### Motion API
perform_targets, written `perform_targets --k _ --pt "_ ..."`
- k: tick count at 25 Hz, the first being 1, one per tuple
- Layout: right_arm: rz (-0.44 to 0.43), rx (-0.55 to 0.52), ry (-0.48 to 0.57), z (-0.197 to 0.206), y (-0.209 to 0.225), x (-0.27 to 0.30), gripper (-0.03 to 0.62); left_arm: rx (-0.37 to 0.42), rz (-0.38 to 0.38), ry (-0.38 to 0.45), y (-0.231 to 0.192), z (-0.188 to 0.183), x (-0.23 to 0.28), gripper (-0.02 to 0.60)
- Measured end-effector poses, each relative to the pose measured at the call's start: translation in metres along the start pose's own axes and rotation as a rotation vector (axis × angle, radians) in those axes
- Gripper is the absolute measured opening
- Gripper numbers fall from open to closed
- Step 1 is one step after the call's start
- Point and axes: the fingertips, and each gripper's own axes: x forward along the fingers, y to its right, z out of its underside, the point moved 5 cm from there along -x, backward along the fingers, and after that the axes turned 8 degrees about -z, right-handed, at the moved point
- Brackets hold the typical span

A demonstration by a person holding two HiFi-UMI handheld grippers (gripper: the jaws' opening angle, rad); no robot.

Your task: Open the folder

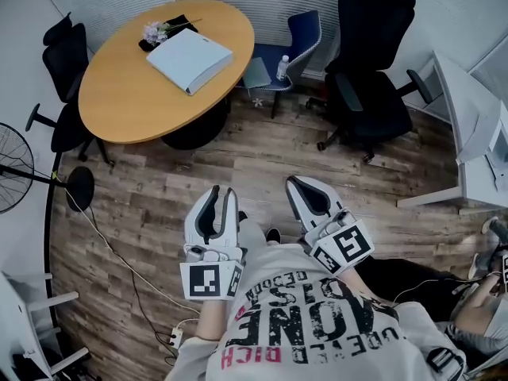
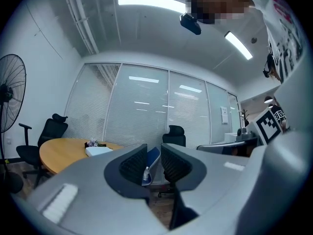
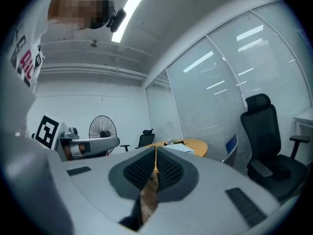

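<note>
The closed pale folder [image 1: 189, 59] lies flat on the oval wooden table [image 1: 127, 94], far ahead and to the left of both grippers. It also shows small in the left gripper view as the folder [image 2: 99, 151], and in the right gripper view as the folder [image 3: 180, 149]. My left gripper [image 1: 222, 194] is held level over the floor. Its jaws stand apart with nothing between them [image 2: 154, 156]. Beside it, my right gripper [image 1: 296, 184] points the same way, and its pads [image 3: 155, 154] meet along a thin line, empty.
A small bunch of flowers [image 1: 158, 30] lies on the table behind the folder. A blue chair [image 1: 292, 38] with a water bottle [image 1: 282, 67] and a black office chair [image 1: 369, 78] stand to the table's right. There is another black chair [image 1: 67, 62], a fan [image 1: 12, 169], floor cables [image 1: 135, 292] and a white desk [image 1: 468, 141].
</note>
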Motion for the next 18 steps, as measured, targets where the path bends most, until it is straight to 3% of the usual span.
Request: perform_targets --k 9,18 --pt "0.011 0.023 -0.009 0.004 0.018 0.013 0.012 -0.007 0.025 -0.001 0.002 -0.001 0.027 0.094" --pt "0.046 0.030 -0.024 -0.002 0.054 0.070 0.012 -0.023 0.042 -0.022 -0.037 0.001 0.089 0.094"
